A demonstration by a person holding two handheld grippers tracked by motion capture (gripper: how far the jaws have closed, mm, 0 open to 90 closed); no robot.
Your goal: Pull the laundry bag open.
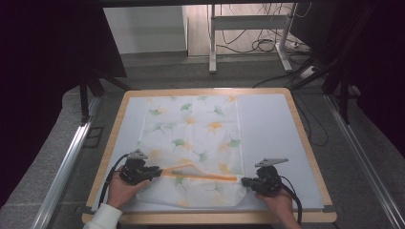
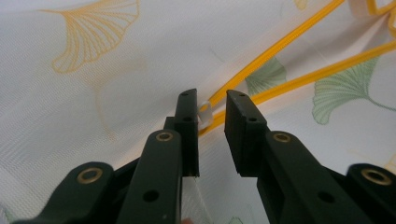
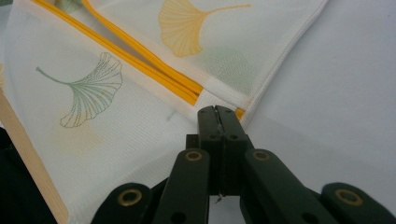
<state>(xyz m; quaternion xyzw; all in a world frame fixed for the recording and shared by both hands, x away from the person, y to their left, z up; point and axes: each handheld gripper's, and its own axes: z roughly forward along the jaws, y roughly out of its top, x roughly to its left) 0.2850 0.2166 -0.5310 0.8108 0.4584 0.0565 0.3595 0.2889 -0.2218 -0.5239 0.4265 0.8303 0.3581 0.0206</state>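
Thin white mesh, printed with ginkgo leaves: looked like a zippered laundry bag [image 1: 193, 143], lying flat on the pale mat of the wooden-edged table [image 1: 282, 138], its near end between the two hands. Judged light, limp and quick to bunch or slide, so best held at the stiffer yellow zipper [image 1: 200, 175] and its ends, not the loose cloth.

At the left, left gripper [image 2: 211, 105] with jaws spread a little, astride the small white zipper pull [image 2: 204, 114], tip touching or nearly touching the inner face of one jaw; not yet pinched. Zipper tapes parted beyond it, so bag mouth partly open there.

At the right, right gripper [image 3: 217, 112] with jaws pressed together at the bag's corner hem, right by the zipper's closed end; seemingly pinching that edge, though cloth between the pads hard to make out. Judged an anchor against a pull on the slider.
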